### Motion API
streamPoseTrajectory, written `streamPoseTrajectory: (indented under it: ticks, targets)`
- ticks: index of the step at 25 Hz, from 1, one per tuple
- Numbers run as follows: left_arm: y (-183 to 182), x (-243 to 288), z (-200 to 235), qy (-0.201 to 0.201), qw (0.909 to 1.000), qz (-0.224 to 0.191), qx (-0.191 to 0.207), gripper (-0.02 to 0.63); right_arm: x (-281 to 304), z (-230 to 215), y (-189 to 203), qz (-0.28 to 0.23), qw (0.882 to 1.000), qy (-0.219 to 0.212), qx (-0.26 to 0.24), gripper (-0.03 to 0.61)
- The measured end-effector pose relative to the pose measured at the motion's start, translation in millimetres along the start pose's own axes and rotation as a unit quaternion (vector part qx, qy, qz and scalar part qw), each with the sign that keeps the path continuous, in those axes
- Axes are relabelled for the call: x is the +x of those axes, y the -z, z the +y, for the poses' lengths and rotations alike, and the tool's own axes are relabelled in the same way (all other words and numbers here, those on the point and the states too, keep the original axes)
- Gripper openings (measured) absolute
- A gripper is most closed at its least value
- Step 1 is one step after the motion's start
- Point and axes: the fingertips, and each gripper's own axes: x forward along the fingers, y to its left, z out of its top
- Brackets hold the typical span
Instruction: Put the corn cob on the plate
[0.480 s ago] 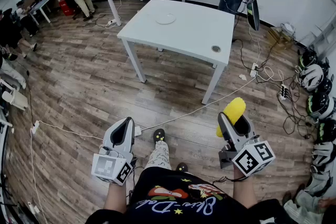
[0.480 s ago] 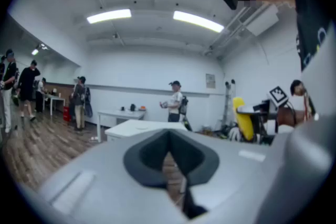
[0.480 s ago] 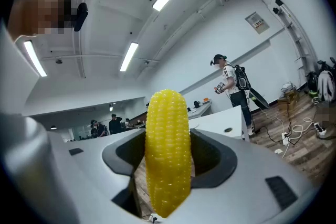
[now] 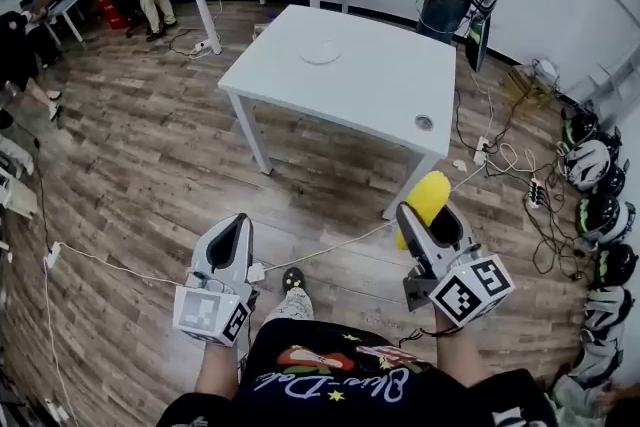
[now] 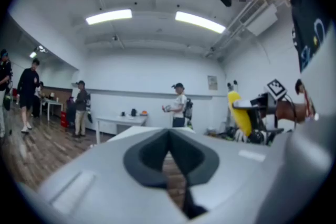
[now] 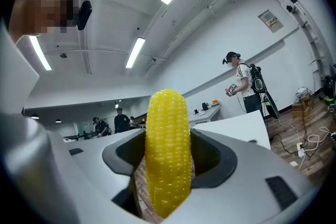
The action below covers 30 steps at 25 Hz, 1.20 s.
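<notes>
Your right tongs (image 4: 424, 215) are clenched on the corn cob (image 4: 426, 197), whose long axis stands upright between the jaws. The plate (image 4: 320, 52) lies well ahead and to the left, on the far part of the desk (image 4: 385, 90). Your left tongs (image 4: 232, 233) are closed and empty.

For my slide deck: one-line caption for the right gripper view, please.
Right tongs clamp a yellow corn cob, with the white table ahead.
</notes>
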Motion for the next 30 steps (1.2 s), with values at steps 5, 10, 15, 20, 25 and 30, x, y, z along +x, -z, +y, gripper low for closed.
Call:
streamPoseTrajectory:
  ticks: [5, 10, 15, 20, 25, 30]
  targets:
    - [-10.6, 57.4, 61.5, 0.014, 0.9998, -0.014, 0.01, -0.009, 86.5, -2.2, -10.8, -0.006, 1.0, 0.005, -0.01, 0.265]
    - [-27.5, 101.3, 106.1, 0.051, 0.9984, -0.019, 0.02, -0.009, 151.1, -0.4, -16.8, -0.012, 1.0, 0.015, -0.008, 0.265]
    - [-24.8, 140.8, 132.5, 0.074, 0.9971, -0.017, 0.008, -0.009, 192.5, -6.7, -17.1, -0.007, 1.0, 0.026, 0.001, 0.265]
    - [-21.6, 182.5, 145.4, 0.082, 0.9963, -0.024, 0.0, -0.009, 230.2, -32.3, -19.8, 0.004, 0.999, 0.031, 0.003, 0.265]
    - [-18.1, 240.1, 173.5, 0.063, 0.9979, -0.015, 0.009, -0.009, 289.6, -73.1, -33.0, 0.007, 1.0, 0.017, 0.002, 0.265]
    - [-20.1, 304.5, 209.8, 0.041, 0.999, -0.015, 0.015, -0.009, 362.4, -119.1, -40.0, 0.015, 1.0, 0.006, 0.001, 0.265]
